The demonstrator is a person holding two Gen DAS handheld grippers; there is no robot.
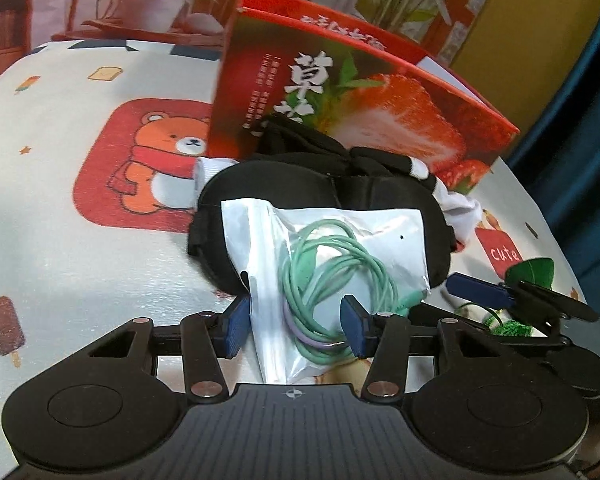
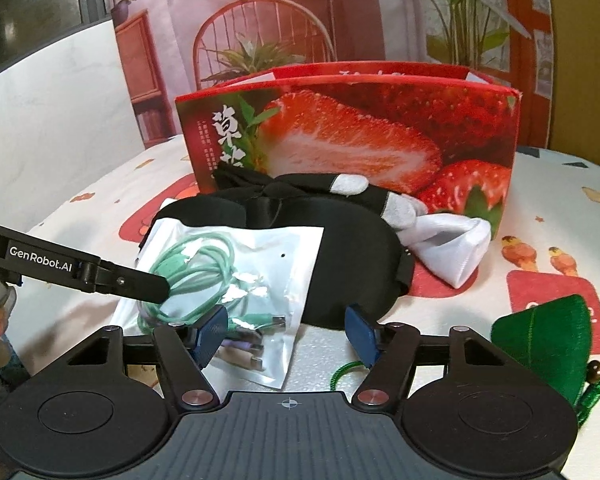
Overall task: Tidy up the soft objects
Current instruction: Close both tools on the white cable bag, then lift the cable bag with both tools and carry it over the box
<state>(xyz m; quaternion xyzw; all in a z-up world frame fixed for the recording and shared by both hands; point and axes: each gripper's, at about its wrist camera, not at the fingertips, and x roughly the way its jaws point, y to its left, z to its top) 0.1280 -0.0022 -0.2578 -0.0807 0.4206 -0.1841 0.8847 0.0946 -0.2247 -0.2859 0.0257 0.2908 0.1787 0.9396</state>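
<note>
A tablecloth (image 1: 60, 208) with cartoon prints covers the table: a bear in a red scarf (image 1: 156, 168) on a red square at left, a chocolate ice lolly (image 1: 8, 330) at the near left, a slice of toast (image 1: 105, 74) farther back, and a red "cute" patch (image 1: 504, 254) at right. Behind the table hangs a printed backdrop (image 2: 260, 12) showing a red wire chair (image 2: 260, 28), potted plants (image 1: 152, 0) and a wooden shelf (image 2: 140, 76).
</note>
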